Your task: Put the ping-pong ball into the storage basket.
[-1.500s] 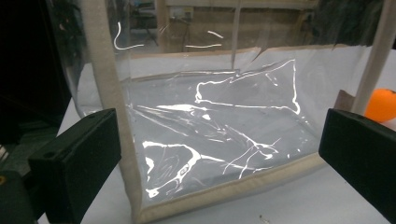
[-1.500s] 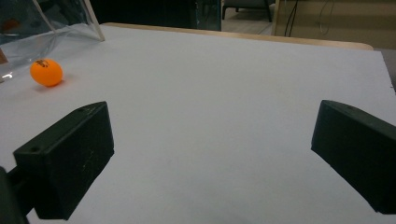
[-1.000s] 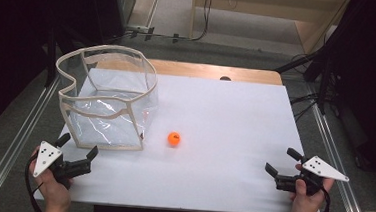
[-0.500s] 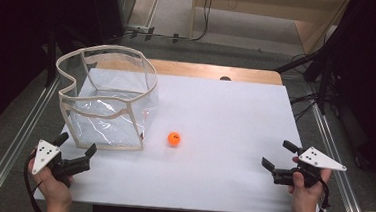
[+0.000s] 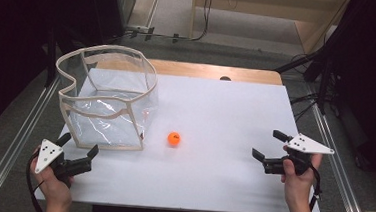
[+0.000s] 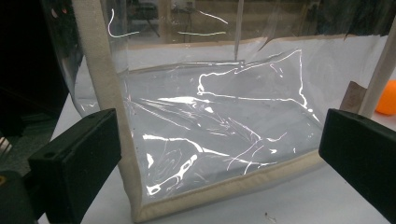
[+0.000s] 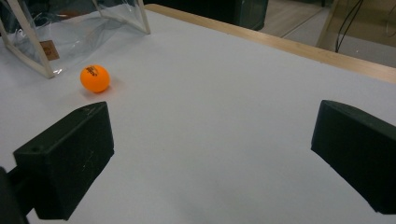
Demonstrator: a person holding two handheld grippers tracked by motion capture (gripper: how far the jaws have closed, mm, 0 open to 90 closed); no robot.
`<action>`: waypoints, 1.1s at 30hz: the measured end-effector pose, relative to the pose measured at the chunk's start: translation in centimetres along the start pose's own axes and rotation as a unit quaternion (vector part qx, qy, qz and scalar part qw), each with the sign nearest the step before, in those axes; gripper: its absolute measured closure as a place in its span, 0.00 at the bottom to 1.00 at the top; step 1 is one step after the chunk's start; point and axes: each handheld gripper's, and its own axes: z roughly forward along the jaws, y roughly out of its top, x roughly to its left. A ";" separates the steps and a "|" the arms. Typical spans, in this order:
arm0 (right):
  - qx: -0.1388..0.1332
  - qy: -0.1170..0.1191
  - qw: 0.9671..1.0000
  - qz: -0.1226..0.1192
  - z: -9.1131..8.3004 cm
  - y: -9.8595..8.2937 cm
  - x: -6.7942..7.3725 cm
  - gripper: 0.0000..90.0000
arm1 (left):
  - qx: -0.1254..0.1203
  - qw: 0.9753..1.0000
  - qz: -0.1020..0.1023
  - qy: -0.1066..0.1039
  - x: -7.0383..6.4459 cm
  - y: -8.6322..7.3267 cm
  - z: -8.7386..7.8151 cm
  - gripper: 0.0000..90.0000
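Both grippers gape wide and empty: my left gripper (image 5: 79, 151) faces the clear bag (image 5: 107, 100), my right gripper (image 5: 273, 146) the orange ball (image 5: 174, 138).

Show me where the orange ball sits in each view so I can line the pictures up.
High view: orange ball at table centre, just right of the clear bag.
Left gripper view: at the right edge, past the bag's corner post.
Right gripper view: upper left, beside the bag.
Shared landmark: the bag's cream-trimmed corner nearest the ball.
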 end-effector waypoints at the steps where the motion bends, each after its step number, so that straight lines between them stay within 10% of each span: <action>1: 0.001 0.002 1.000 -0.002 0.2 0.2 0.0 0.00 | 0.002 1.000 0.001 0.000 0.0 0.0 0.0 0.00; 33: 0.059 0.063 0.994 -0.064 6.0 6.2 2.8 0.00 | 0.003 1.000 0.014 -0.004 -0.3 0.0 0.1 0.00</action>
